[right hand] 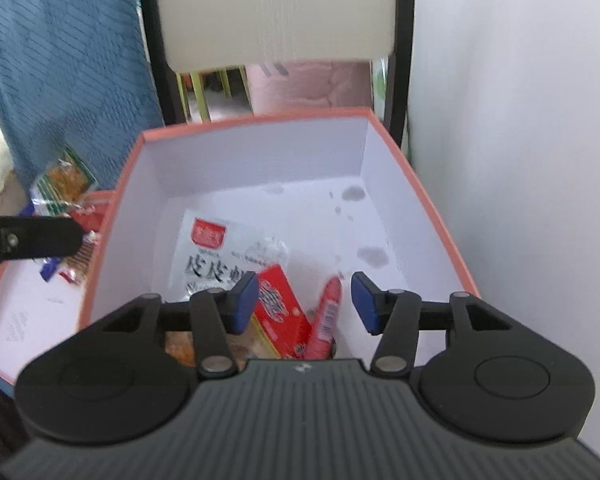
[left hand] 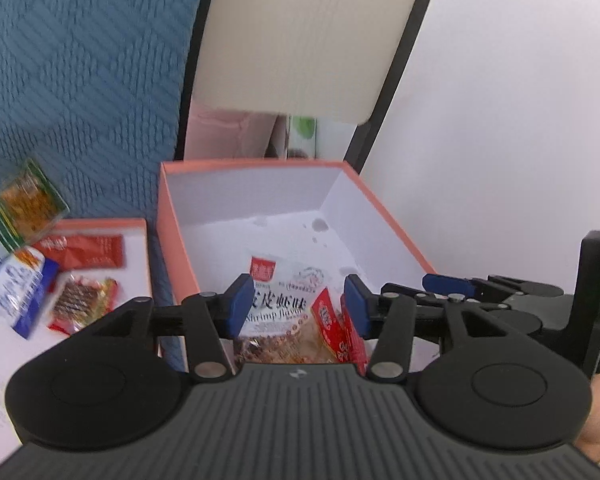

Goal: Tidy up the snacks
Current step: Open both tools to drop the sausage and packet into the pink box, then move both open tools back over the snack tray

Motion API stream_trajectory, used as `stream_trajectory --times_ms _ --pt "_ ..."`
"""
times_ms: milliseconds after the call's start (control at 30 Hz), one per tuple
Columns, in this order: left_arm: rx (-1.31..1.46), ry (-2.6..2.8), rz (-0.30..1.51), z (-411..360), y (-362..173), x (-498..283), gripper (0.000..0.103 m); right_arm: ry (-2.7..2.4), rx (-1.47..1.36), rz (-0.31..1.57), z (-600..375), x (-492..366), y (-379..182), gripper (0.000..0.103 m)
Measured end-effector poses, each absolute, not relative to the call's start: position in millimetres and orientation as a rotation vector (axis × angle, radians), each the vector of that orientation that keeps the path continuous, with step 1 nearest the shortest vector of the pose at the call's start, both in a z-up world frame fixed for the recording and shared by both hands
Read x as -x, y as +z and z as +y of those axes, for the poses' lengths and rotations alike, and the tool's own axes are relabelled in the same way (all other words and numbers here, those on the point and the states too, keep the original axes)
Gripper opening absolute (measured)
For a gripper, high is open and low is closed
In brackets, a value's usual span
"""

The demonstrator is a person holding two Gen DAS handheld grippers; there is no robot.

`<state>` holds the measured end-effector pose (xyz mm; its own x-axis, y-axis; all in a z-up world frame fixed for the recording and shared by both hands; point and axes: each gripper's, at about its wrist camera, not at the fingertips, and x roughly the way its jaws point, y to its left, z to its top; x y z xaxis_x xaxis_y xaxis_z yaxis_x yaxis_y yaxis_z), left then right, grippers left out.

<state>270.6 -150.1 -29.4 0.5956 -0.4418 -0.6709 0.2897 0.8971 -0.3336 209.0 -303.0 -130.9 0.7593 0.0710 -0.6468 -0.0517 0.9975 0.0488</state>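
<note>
Both the left gripper (left hand: 296, 306) and right gripper (right hand: 304, 302) hang released over the orange box (right hand: 420, 196), snack packets (right hand: 236, 256) lying at its near end, so next comes fetching another from the lid (left hand: 138, 240).

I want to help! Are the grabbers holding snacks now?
Left hand-held gripper: open, holding nothing.
Right hand-held gripper: open, holding nothing.
</note>
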Motion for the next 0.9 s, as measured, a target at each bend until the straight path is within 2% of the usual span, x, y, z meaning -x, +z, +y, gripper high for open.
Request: stream_trajectory --times_ms 433,900 --pt "0.205 -0.376 0.648 -103 25 -225 0.056 0.158 -0.046 0.505 -272 -164 -75 0.054" --pt "0.189 -0.310 0.555 -60 30 -174 0.056 0.224 -0.030 0.411 -232 -120 -60 0.054"
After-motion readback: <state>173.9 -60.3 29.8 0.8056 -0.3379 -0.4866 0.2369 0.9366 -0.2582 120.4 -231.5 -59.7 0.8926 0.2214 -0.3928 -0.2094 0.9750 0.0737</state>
